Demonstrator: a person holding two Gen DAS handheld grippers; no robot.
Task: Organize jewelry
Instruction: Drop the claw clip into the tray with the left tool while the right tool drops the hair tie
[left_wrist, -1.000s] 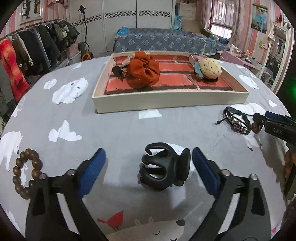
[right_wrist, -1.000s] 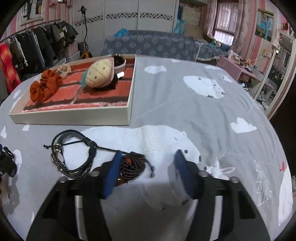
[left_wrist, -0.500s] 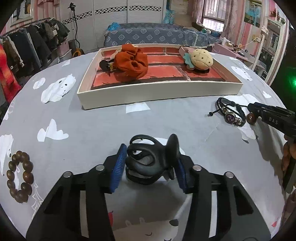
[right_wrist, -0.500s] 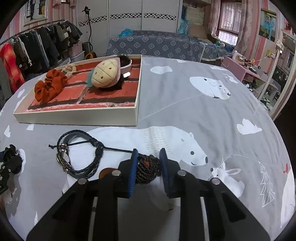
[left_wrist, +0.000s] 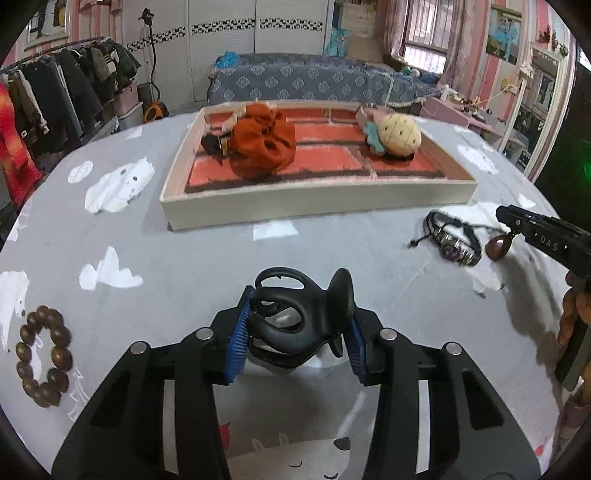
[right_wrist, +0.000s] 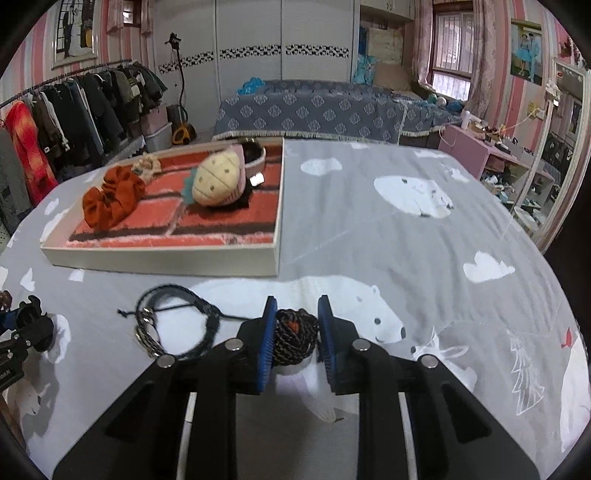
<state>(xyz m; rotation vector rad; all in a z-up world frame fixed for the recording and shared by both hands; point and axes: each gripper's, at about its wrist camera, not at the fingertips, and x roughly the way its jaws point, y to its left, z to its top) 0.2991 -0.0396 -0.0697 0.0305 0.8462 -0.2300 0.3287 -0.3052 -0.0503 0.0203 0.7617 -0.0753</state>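
Note:
My left gripper (left_wrist: 295, 332) is shut on a black claw hair clip (left_wrist: 301, 317) and holds it a little above the grey cloth. My right gripper (right_wrist: 295, 332) is shut on a dark braided cord bracelet (right_wrist: 295, 334), also lifted; its brown pendant (left_wrist: 498, 246) hangs below the right gripper in the left wrist view. A black leather bracelet (right_wrist: 173, 325) lies on the cloth left of the right gripper, also seen from the left wrist (left_wrist: 454, 240). The cream tray (left_wrist: 314, 206) with a brick-pattern liner stands beyond, also in the right wrist view (right_wrist: 162, 260).
The tray holds an orange scrunchie (left_wrist: 264, 142) and a pineapple plush hair piece (left_wrist: 397, 136). A brown wooden bead bracelet (left_wrist: 42, 354) lies at the left on the cloth. A clothes rack (right_wrist: 55, 122) stands far left; a bed (right_wrist: 314, 110) behind.
Both grippers closed from open: the left onto the claw clip, the right onto the braided bracelet. Both have since lifted their items slightly off the cloth.

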